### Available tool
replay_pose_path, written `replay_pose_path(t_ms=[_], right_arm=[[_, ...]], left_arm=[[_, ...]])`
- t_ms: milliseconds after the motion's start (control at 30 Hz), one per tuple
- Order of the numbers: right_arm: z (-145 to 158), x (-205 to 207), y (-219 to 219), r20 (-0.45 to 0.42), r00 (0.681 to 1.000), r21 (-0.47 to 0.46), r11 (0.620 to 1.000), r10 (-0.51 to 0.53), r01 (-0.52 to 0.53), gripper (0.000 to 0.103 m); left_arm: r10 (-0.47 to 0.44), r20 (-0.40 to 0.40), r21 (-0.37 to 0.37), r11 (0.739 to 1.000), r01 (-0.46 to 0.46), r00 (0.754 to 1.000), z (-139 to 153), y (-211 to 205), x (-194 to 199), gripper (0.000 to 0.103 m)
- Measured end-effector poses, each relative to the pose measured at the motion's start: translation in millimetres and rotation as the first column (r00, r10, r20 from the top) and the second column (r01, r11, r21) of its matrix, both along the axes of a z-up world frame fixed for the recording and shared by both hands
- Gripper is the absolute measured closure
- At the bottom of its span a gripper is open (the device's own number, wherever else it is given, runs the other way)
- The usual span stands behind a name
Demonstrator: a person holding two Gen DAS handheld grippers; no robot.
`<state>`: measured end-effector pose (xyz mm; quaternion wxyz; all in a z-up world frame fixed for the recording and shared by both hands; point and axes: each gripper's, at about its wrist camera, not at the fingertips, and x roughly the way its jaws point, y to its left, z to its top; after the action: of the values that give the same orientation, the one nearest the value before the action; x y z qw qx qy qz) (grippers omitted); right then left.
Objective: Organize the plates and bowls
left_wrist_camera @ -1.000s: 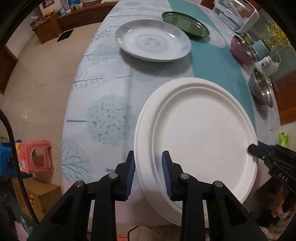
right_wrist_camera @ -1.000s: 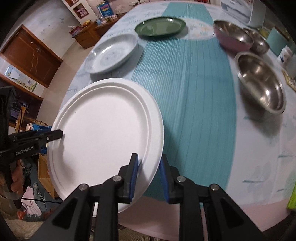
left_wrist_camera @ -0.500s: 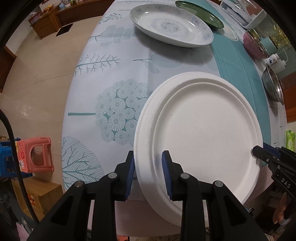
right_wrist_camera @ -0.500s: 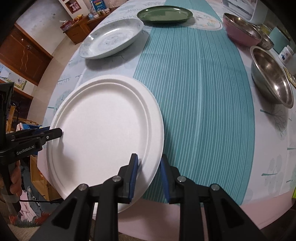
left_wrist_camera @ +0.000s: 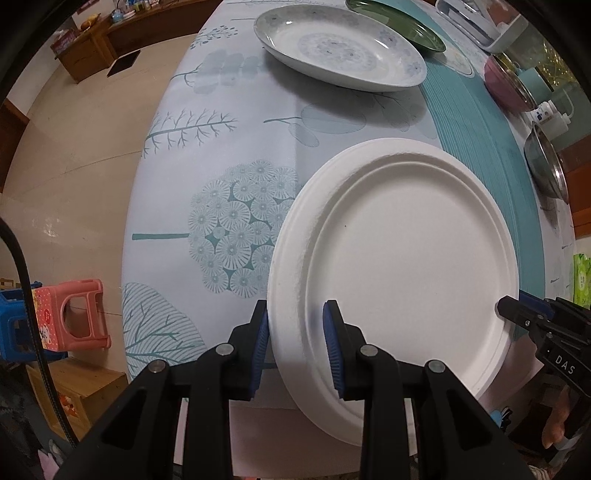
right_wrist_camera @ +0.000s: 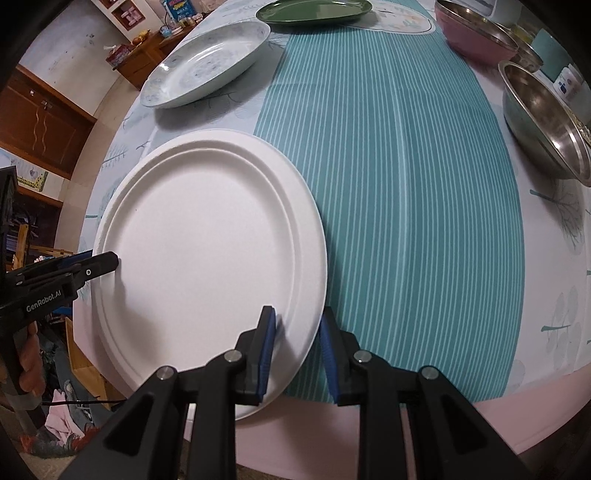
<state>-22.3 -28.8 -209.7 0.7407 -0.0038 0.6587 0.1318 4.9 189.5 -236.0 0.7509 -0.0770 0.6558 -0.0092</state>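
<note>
A white paper plate (left_wrist_camera: 402, 266) hangs over the table's near edge, held from both sides. My left gripper (left_wrist_camera: 297, 343) is shut on its left rim. My right gripper (right_wrist_camera: 295, 341) is shut on its right rim (right_wrist_camera: 303, 295). Each gripper shows in the other's view, the right one (left_wrist_camera: 517, 314) at the plate's right rim and the left one (right_wrist_camera: 99, 264) at its left rim. A white patterned china plate (left_wrist_camera: 340, 46) and a green plate (left_wrist_camera: 402, 22) lie farther back. A pink bowl (right_wrist_camera: 476, 35) and a steel bowl (right_wrist_camera: 543, 118) stand on the right.
The table (left_wrist_camera: 229, 155) has a pale tree-print cloth with a teal striped runner (right_wrist_camera: 399, 158). A white rack (left_wrist_camera: 484, 26) and a small bottle (left_wrist_camera: 550, 116) stand at the far right. A pink stool (left_wrist_camera: 74, 314) and wooden box (left_wrist_camera: 77, 387) are on the floor left.
The paper plate, held by both grippers, has moved forward and lower toward the table; the china plate and bowls look closer in both views.
</note>
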Motion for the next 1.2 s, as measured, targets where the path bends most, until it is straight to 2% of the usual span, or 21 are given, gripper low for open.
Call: replay_pose_path(t_ms=[500,667,800,933,1067,1200], right_arm=[[-2,7,4,-0.006,1.0,0.0,1.0,-0.028,0.028,0.079],[-1,3,4,-0.009,0.999,0.0,0.999,-0.032,0.032,0.078],[2,0,-2,-0.006,0.999,-0.003,0.999,-0.047,0.047,0.064],[9,-4,-10,-0.004,0.997,0.011,0.997,-0.073,0.073,0.062],[23,-7,-15,0.024,0.996,-0.001,0.997,-0.082,0.082,0.062],[44,-11,-13,0.072,0.994,-0.006,0.997,-0.076,0.077,0.062]], left_arm=[[0.024,0.036,-0.011,1.0,-0.024,0.999,7,3,-4,0.075],[0.039,0.052,-0.025,0.999,-0.038,0.998,10,5,-4,0.061],[0.034,0.075,-0.014,0.999,-0.033,0.997,15,3,-7,0.054],[0.038,0.102,-0.016,0.999,-0.037,0.994,24,2,-11,0.05],[0.038,0.167,-0.024,0.999,-0.035,0.985,44,3,-20,0.05],[-0.002,0.267,0.005,1.0,0.0,0.964,75,-2,-29,0.05]])
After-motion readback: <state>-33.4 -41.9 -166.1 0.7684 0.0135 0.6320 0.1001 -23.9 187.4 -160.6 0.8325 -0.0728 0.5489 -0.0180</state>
